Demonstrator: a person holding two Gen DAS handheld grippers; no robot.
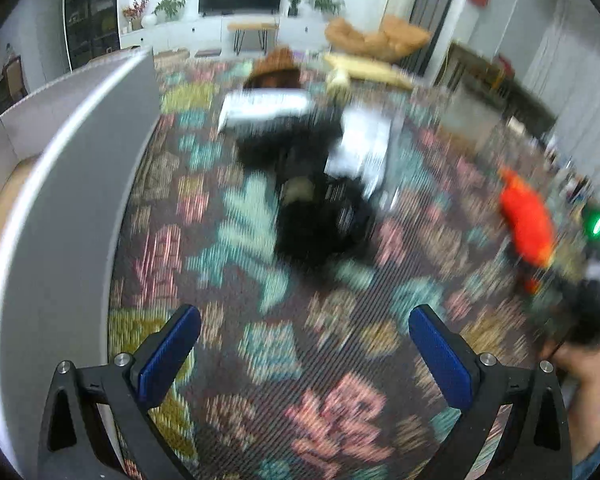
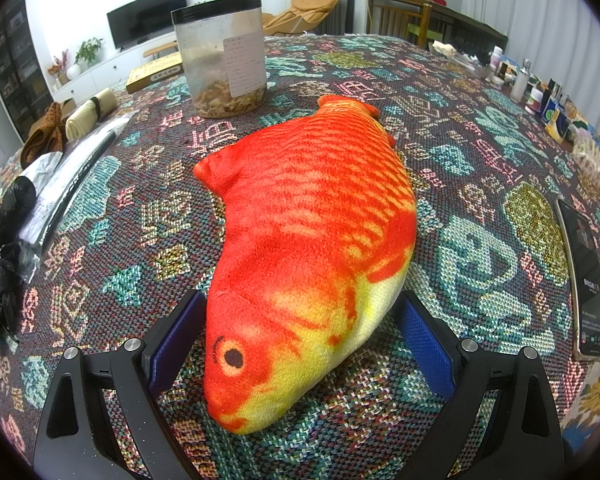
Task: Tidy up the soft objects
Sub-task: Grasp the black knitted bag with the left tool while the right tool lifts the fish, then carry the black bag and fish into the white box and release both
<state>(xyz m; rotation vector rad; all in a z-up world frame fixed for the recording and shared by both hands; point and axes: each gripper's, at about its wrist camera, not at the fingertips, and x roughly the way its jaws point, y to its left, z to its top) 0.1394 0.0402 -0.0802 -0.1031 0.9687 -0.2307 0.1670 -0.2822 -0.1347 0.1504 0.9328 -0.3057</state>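
A plush red-and-yellow fish (image 2: 312, 240) lies on the patterned tablecloth (image 2: 480, 208), head toward the camera. My right gripper (image 2: 302, 300) is open, its blue pads on either side of the fish's head; the left pad sits close against it and the right pad stands a little apart. In the blurred left wrist view, my left gripper (image 1: 304, 316) hovers open and empty above the cloth, with the fish (image 1: 526, 224) far to its right. A heap of black soft items (image 1: 320, 216) and white packets (image 1: 264, 108) lies ahead of it.
A grey-walled box (image 1: 60, 200) stands at the left. A clear jar (image 2: 224, 60) is behind the fish, a phone (image 2: 584, 280) at its right, and bottles (image 2: 524, 80) at the far right edge. A rolled beige cloth (image 2: 92, 114) and a black bag (image 2: 4, 240) lie at the left.
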